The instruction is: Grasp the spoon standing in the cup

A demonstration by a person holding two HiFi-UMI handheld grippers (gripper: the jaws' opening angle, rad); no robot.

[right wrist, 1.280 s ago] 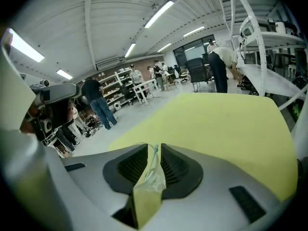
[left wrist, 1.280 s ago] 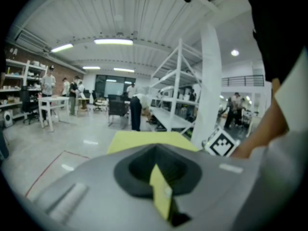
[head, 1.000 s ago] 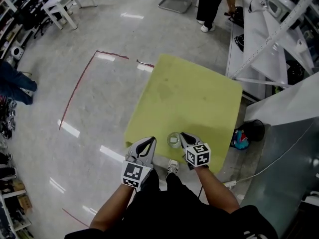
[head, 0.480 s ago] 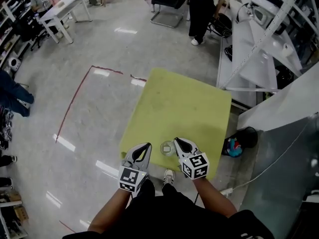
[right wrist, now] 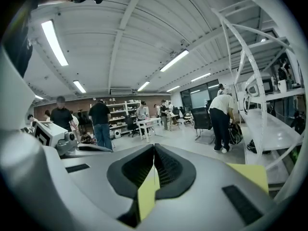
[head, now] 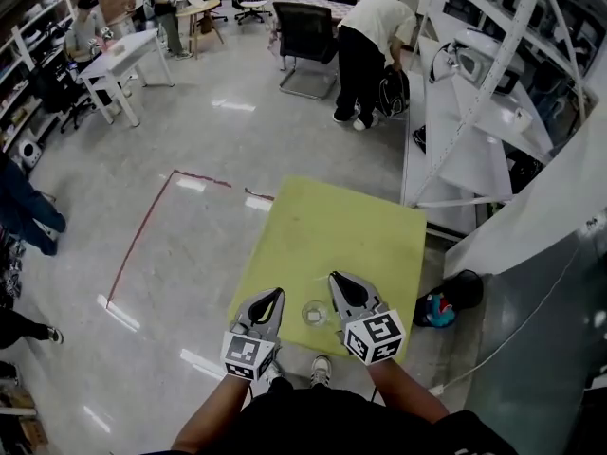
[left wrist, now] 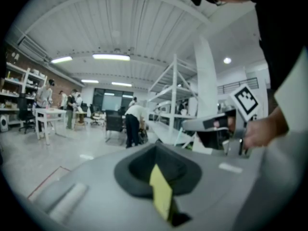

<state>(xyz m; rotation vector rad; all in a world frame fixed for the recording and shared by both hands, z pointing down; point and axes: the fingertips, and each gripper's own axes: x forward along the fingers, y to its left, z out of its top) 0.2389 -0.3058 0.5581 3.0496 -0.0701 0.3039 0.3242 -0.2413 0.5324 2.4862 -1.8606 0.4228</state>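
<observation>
Glass cup (head: 314, 313) is standing at the 6 o'clock edge of the yellow-green table (head: 332, 235), between my two claws. The spoon in it is too small to make out from the head view. My left claw (head: 272, 298) is hovering just beside the cup, at its 9 o'clock, jaws pressed together on nothing. My right claw (head: 338, 280) is hovering at the cup's 1 o'clock, jaws likewise meeting, nothing between them. Further out, at 12 o'clock, a person (head: 365, 41) is bending over beside a black chair (head: 305, 41). White shelving (head: 474, 112) is running along 2 o'clock.
</observation>
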